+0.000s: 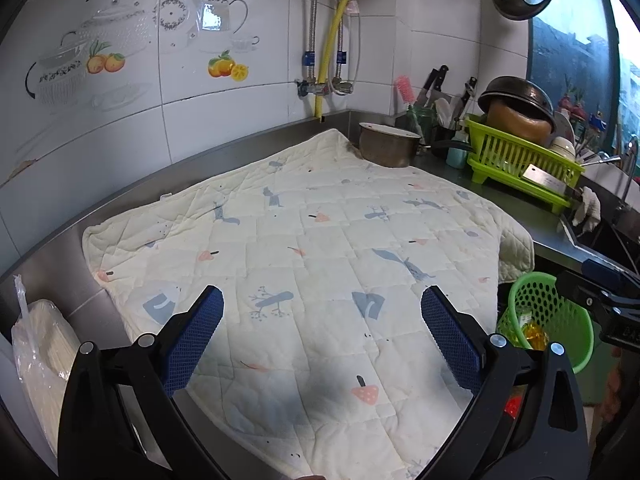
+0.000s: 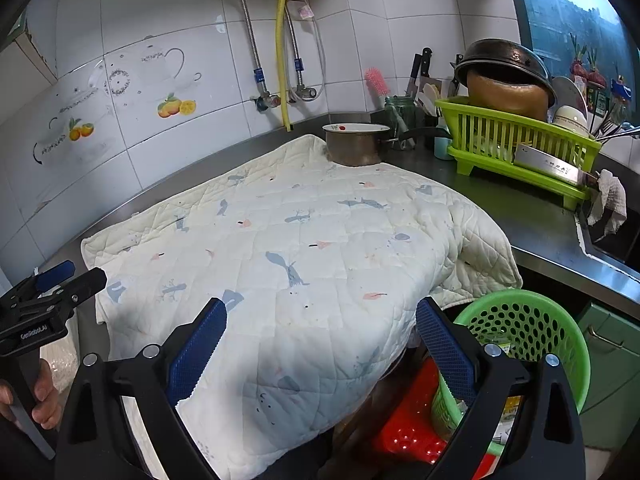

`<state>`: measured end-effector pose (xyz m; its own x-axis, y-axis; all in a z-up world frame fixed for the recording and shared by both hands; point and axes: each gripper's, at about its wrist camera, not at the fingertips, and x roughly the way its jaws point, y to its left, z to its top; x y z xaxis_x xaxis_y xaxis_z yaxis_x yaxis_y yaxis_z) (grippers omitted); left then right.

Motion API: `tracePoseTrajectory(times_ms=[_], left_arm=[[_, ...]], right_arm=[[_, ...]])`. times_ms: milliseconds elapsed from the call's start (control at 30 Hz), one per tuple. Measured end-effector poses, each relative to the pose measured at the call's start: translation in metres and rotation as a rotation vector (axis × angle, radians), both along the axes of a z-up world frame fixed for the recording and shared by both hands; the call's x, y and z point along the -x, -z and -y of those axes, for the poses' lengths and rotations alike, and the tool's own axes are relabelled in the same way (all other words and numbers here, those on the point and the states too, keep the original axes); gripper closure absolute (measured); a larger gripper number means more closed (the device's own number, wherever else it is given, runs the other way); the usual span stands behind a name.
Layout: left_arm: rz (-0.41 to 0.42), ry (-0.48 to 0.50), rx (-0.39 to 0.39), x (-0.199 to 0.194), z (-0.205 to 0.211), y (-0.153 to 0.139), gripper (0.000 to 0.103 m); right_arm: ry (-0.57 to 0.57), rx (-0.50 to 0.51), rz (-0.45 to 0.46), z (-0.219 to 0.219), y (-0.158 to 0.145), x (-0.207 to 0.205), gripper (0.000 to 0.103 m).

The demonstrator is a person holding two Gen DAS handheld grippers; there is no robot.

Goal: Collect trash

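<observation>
Fingers (image 1: 208, 320) of the left gripper (image 1: 322, 312) stand wide apart and empty over a quilt (image 1: 304, 248) spread on the steel desk (image 1: 60, 264). A green basket (image 1: 568, 320) with trash (image 1: 534, 332) inside sits past the quilt's right edge.

From the right wrist, the right gripper (image 2: 322, 322) is also spread wide, empty, above the quilt (image 2: 288, 240), with the basket (image 2: 568, 344) just beside its right finger (image 2: 444, 344).

Quilted cloth mat (image 1: 320, 240), perforated plastic basket (image 2: 528, 332), brushed steel counter (image 2: 520, 216)

White tiled wall (image 1: 240, 112), steel counter (image 2: 520, 216), window (image 2: 568, 12) right.
</observation>
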<state>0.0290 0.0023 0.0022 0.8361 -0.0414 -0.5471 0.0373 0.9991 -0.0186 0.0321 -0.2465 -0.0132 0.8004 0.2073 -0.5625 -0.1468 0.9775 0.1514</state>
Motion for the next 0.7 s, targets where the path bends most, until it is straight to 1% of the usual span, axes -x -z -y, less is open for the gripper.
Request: tracePoseTrajectory(times_ms=[700], left_arm=[[-0.008,-0.005,0.001,-0.0003,-0.0012,0.0022,0.005]], right_arm=[[-0.010,0.000,-0.007,-0.0034,0.0007,-0.0019,0.010]])
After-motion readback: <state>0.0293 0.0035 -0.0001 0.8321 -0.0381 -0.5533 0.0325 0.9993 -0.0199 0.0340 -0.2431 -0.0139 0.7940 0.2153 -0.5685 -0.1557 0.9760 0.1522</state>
